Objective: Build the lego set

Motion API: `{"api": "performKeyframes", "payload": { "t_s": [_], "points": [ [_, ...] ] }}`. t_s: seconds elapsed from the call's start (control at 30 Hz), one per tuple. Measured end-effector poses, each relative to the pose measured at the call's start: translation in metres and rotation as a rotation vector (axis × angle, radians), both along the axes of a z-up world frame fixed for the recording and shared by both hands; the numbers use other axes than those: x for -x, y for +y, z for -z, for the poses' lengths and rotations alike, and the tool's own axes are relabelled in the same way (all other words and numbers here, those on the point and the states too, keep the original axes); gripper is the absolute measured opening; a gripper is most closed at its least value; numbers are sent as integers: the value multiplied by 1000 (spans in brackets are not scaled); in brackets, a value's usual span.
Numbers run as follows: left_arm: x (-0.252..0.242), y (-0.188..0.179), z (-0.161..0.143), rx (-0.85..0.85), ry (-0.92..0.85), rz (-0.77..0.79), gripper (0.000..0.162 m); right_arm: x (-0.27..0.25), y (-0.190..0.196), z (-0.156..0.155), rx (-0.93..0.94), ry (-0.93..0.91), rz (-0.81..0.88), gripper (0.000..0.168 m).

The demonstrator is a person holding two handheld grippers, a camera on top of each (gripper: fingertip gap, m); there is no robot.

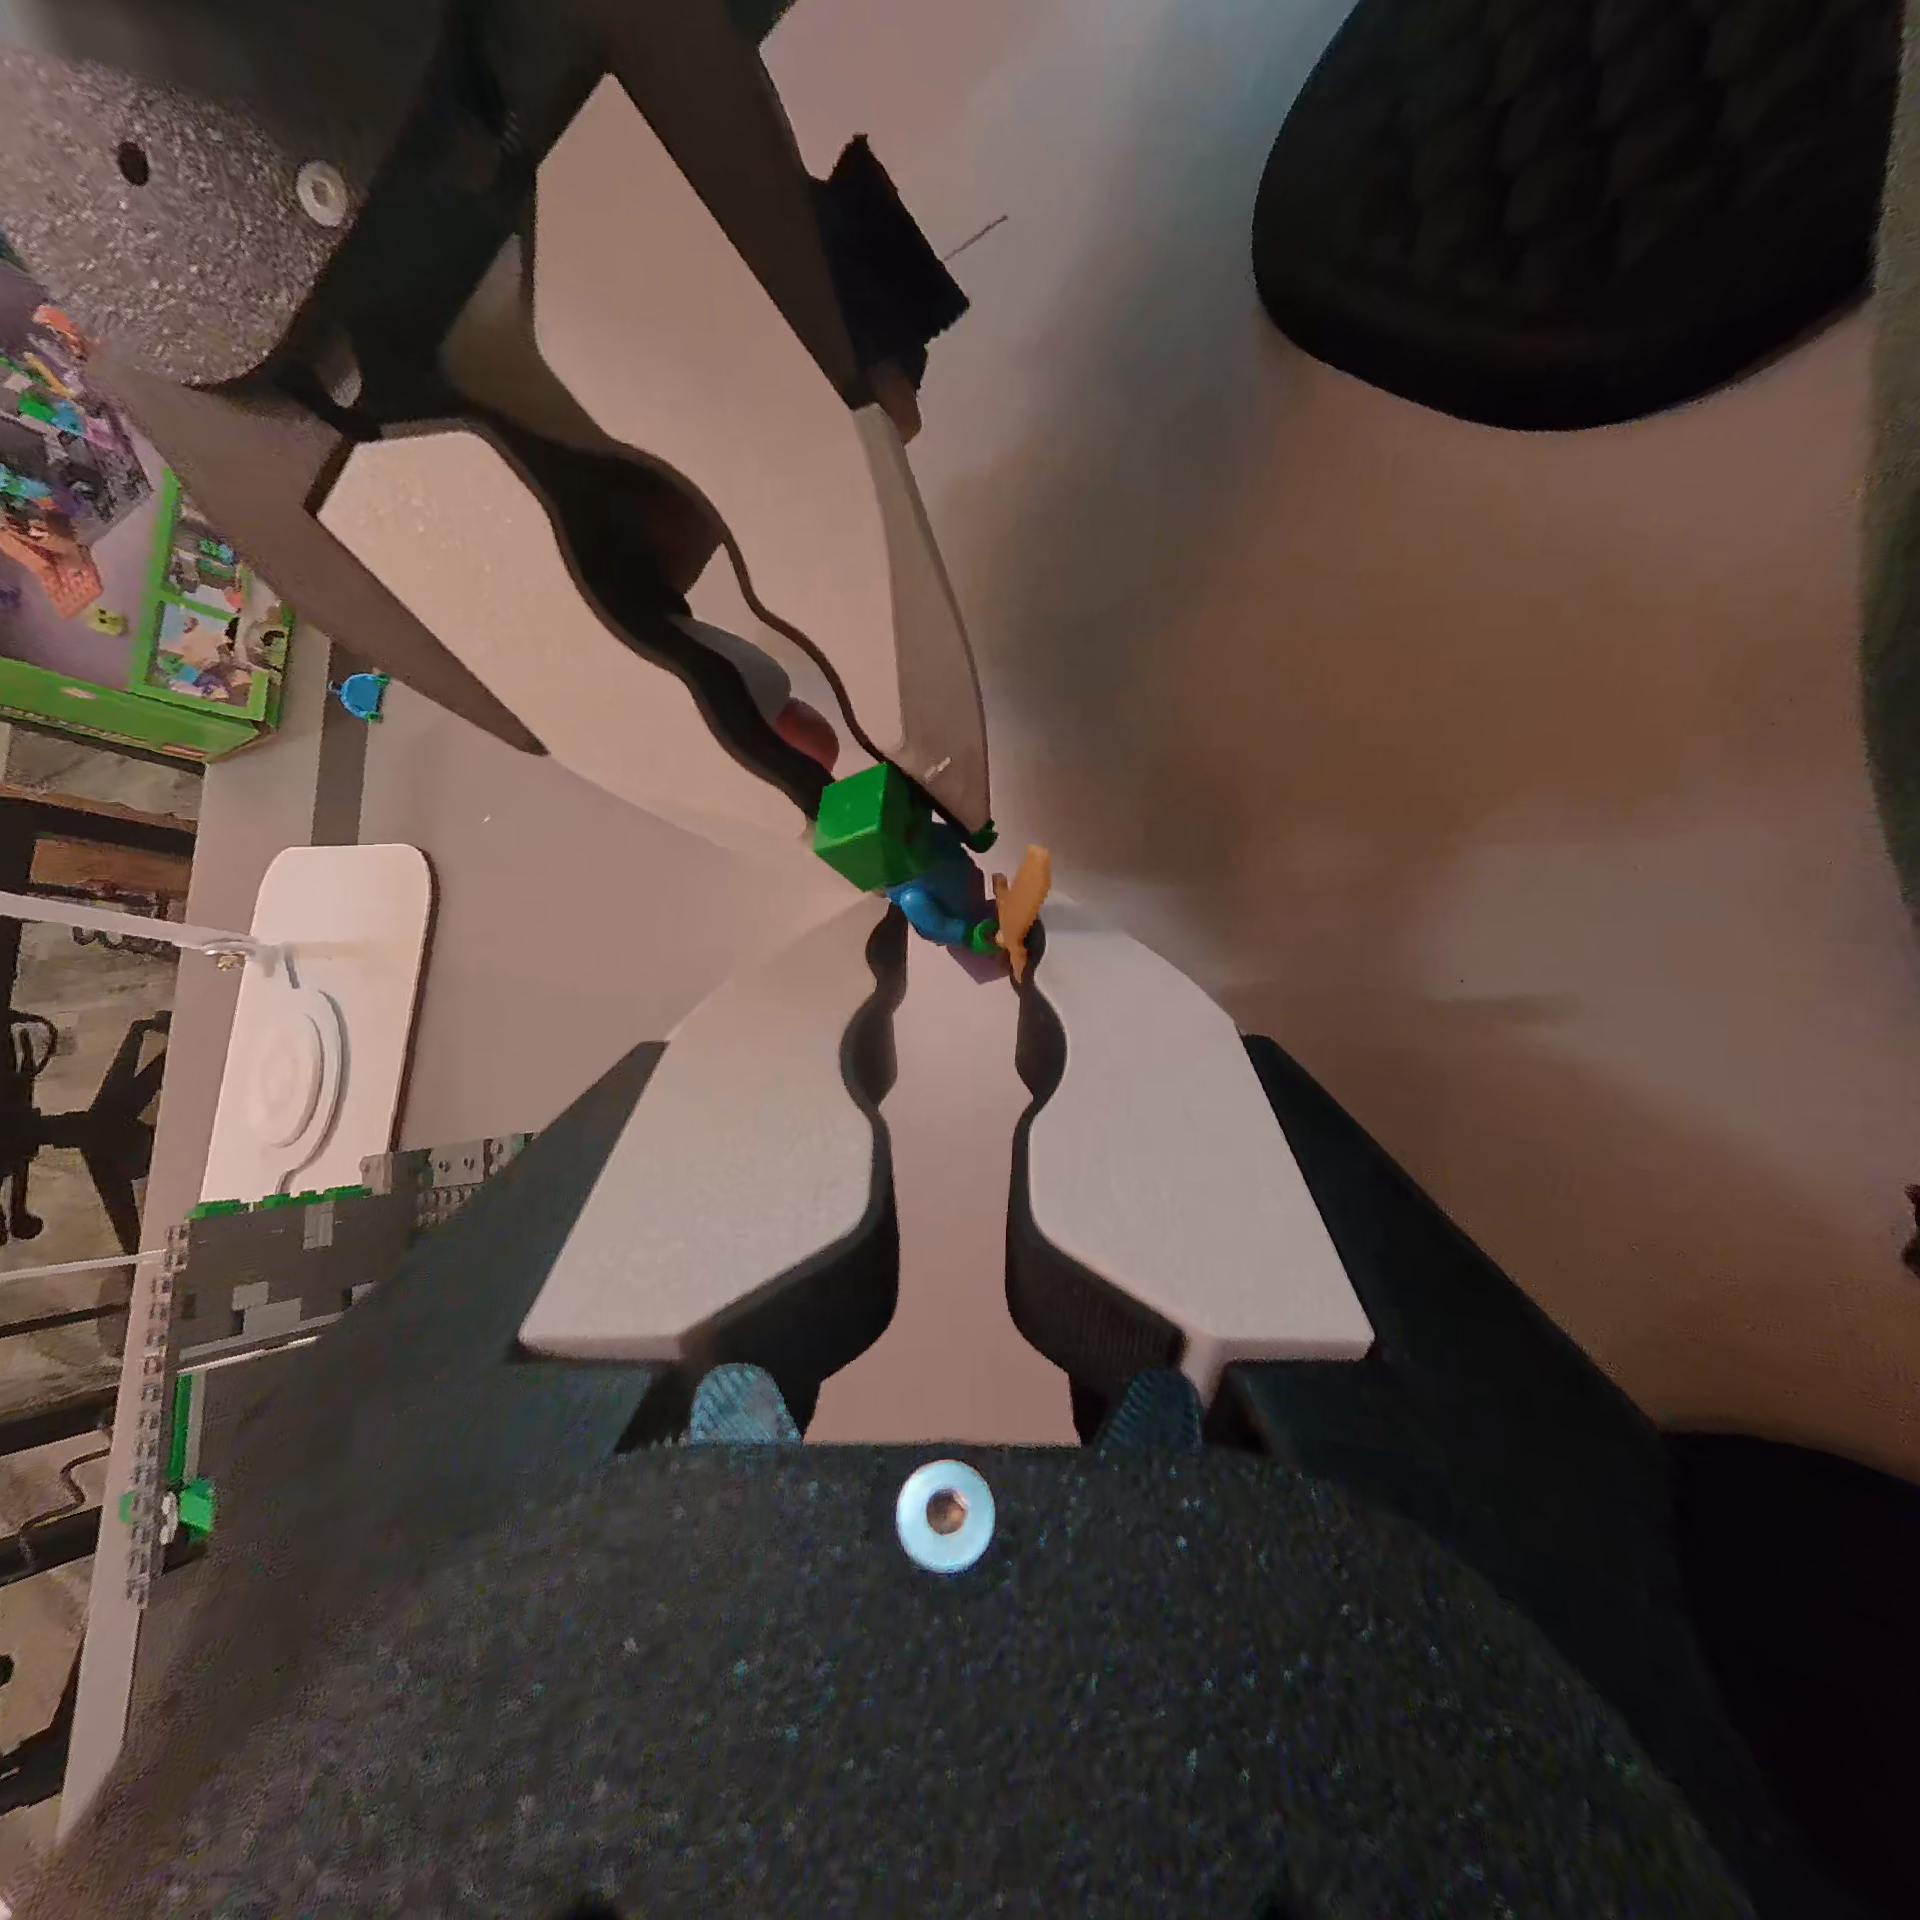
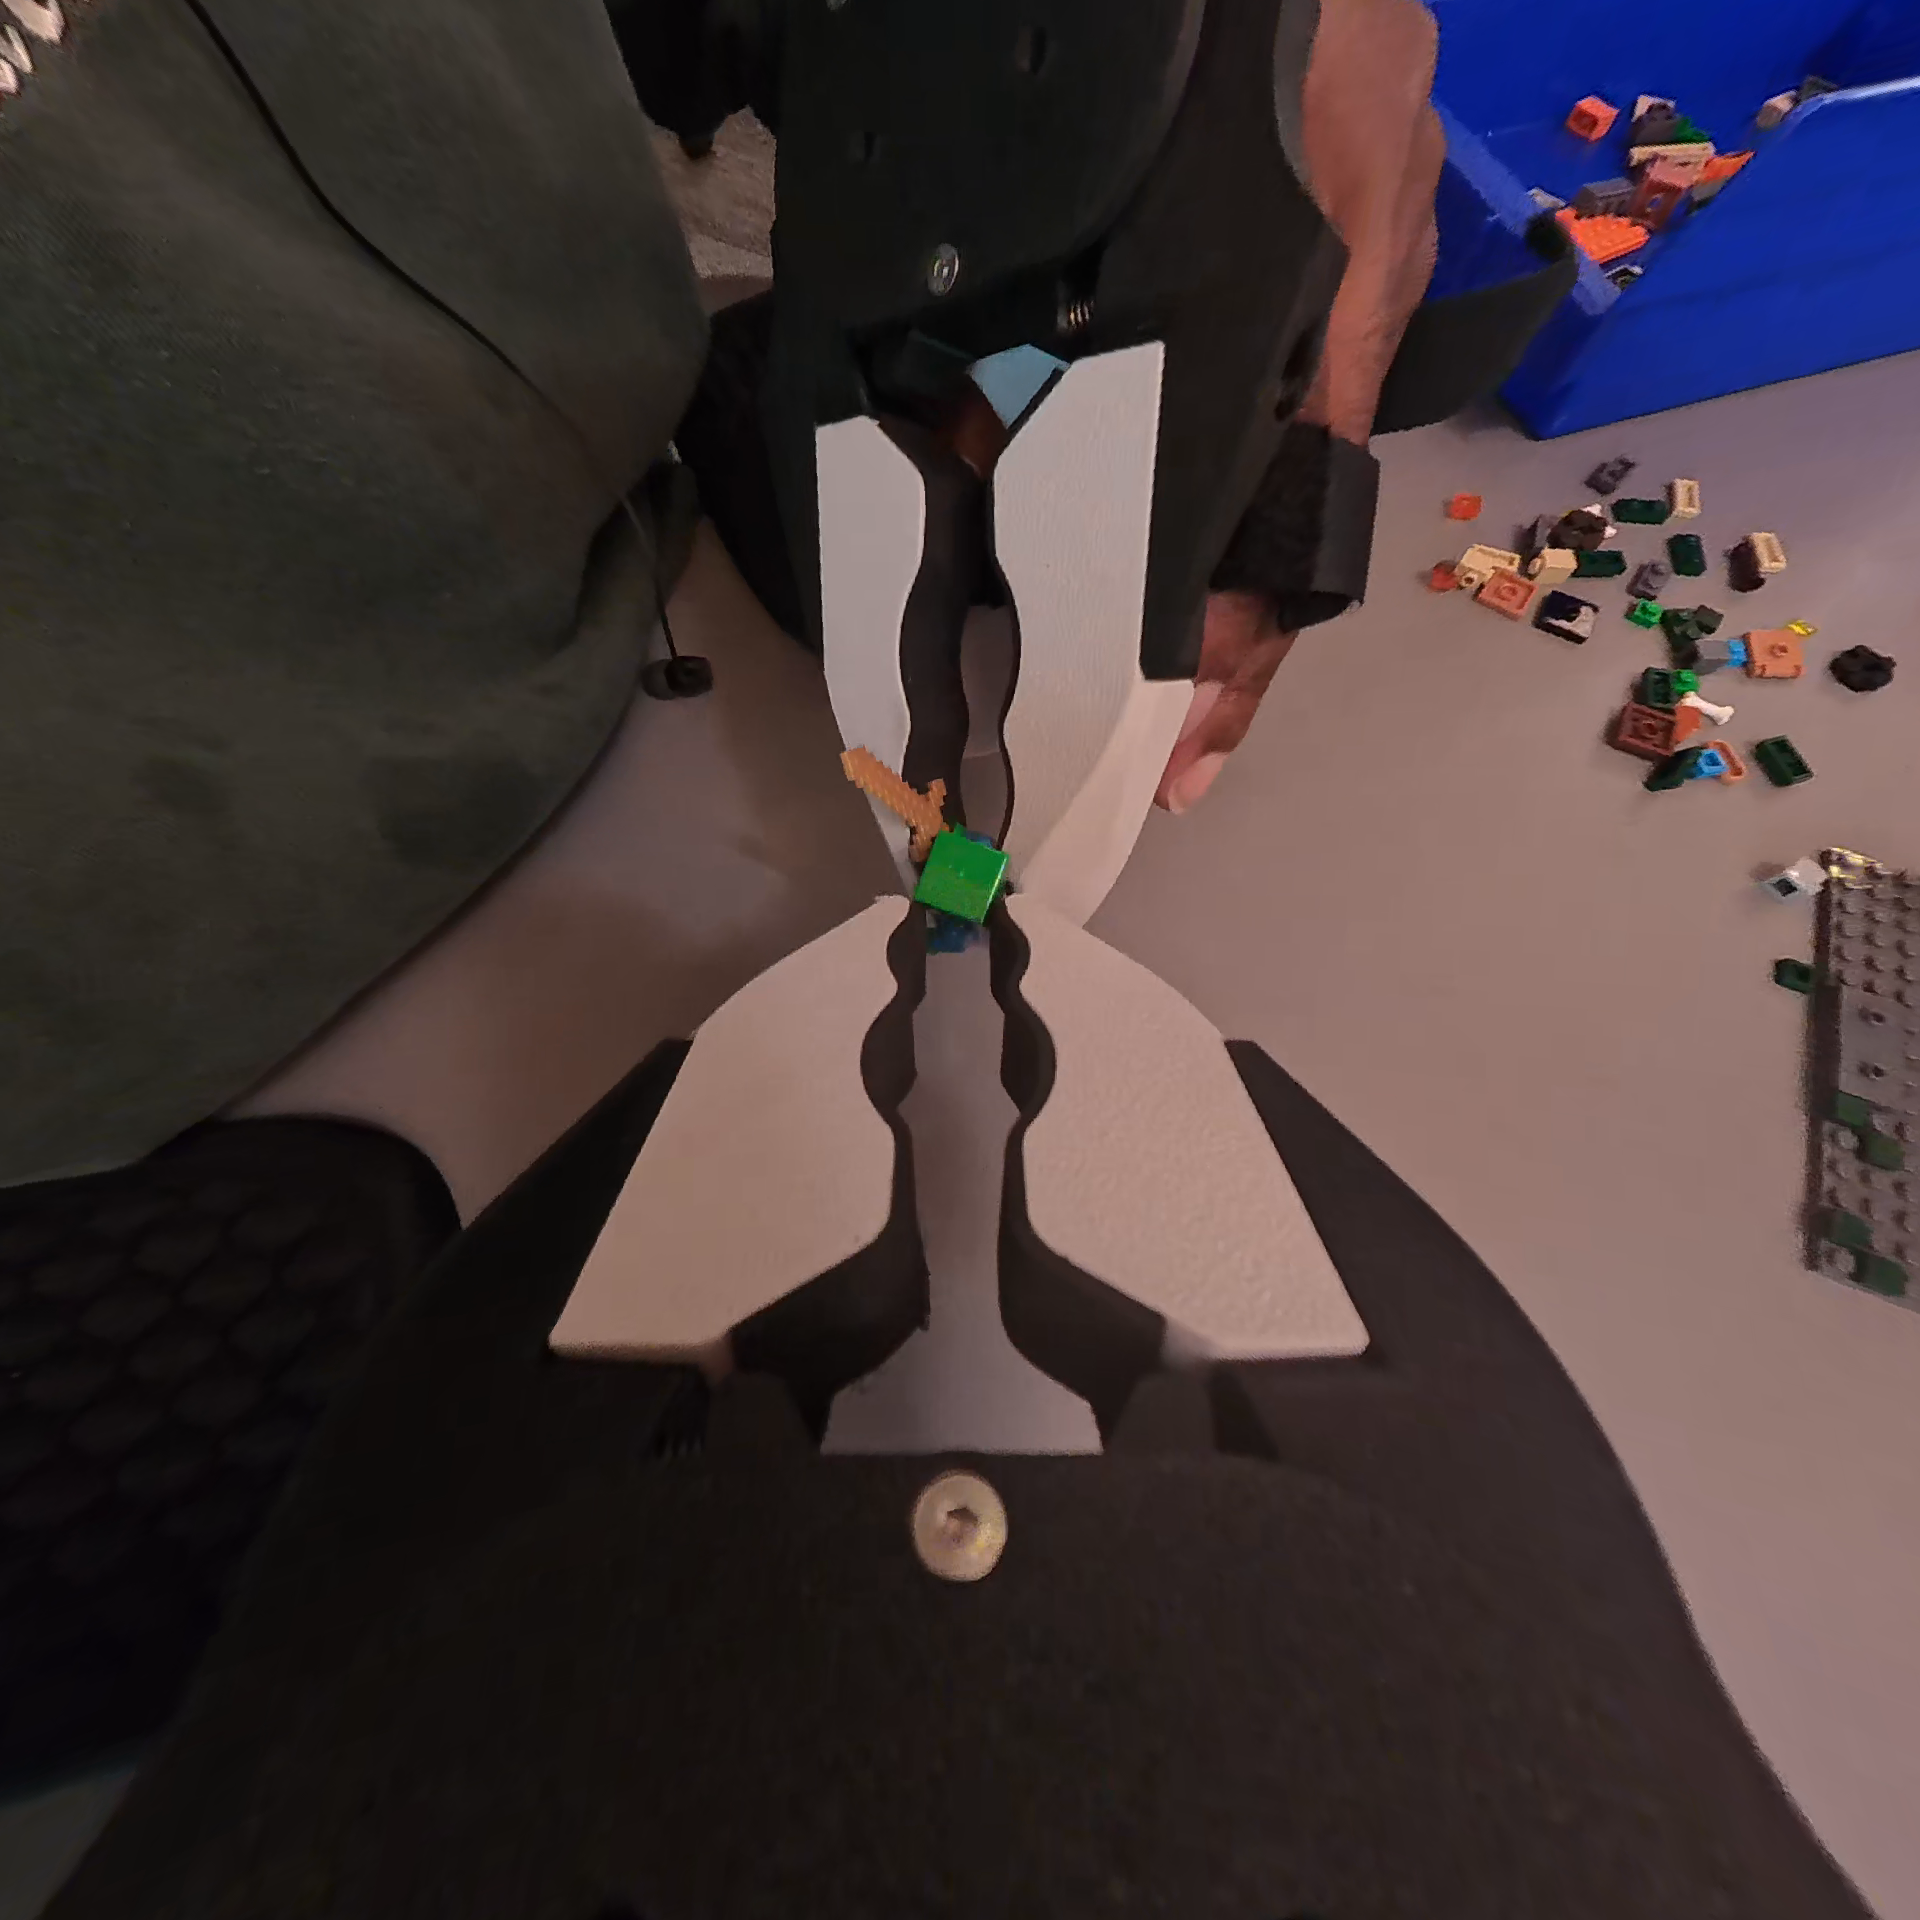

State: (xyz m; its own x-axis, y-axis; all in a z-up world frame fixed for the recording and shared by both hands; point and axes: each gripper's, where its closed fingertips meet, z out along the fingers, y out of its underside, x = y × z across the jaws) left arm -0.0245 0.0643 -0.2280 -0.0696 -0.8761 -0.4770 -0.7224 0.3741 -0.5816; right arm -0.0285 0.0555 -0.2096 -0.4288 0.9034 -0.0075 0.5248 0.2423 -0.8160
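Between the two white finger pairs in the left wrist view hangs a small lego figure (image 1: 914,883) with a green cube head, blue torso and a tan sword (image 1: 1020,906) in its hand. The left gripper (image 1: 956,951) reaches up from below, its tips closed in on the figure's lower body, gripping it. The right gripper (image 1: 899,800) comes in from the upper left and pinches the green head. Off to the left on the grey table (image 1: 1351,831) lie a grey studded baseplate (image 1: 301,1268), a white tray (image 1: 332,1018) and the green set box (image 1: 135,582).

In the right wrist view, the right gripper (image 2: 961,920) clamps the figure (image 2: 961,883) at its tips, the sword (image 2: 894,795) sticking up to the left. The left gripper (image 2: 956,831) points down from above, clenched on the same figure, a hand (image 2: 1236,686) behind it. To the right, loose bricks (image 2: 1662,634) are scattered on the table (image 2: 1403,1039), near a blue bin (image 2: 1714,312) of pieces and the grey baseplate (image 2: 1865,1091).
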Motion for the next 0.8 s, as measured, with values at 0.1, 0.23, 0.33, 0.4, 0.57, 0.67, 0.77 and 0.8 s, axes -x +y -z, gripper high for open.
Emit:
{"api": "performKeyframes", "payload": {
  "t_s": [0.1,0.23,0.33,0.4,0.57,0.67,0.77,0.8],
  "points": [
    [0,-2,2,12,5,6,19,0,-2,2,-1,-7,-5,11],
    [1,-3,5,16,14,-1,18,1,-2,5,-15,-9,-3,11],
    [3,-4,9,18,27,0,18,2,-3,9,-19,-17,-8,11],
    [3,-5,11,22,32,0,18,3,-5,11,-17,-23,-14,11],
    [6,-8,16,32,43,-4,17,4,-8,16,-21,-46,-32,11],
    [7,-9,18,37,38,-6,15,5,-9,18,-26,-54,-41,11],
    [7,-10,20,45,38,-9,15,5,-11,20,-24,-62,-47,11],
    [7,-10,20,42,38,-9,16,5,-11,21,-27,-65,-49,11]
  ]
}}
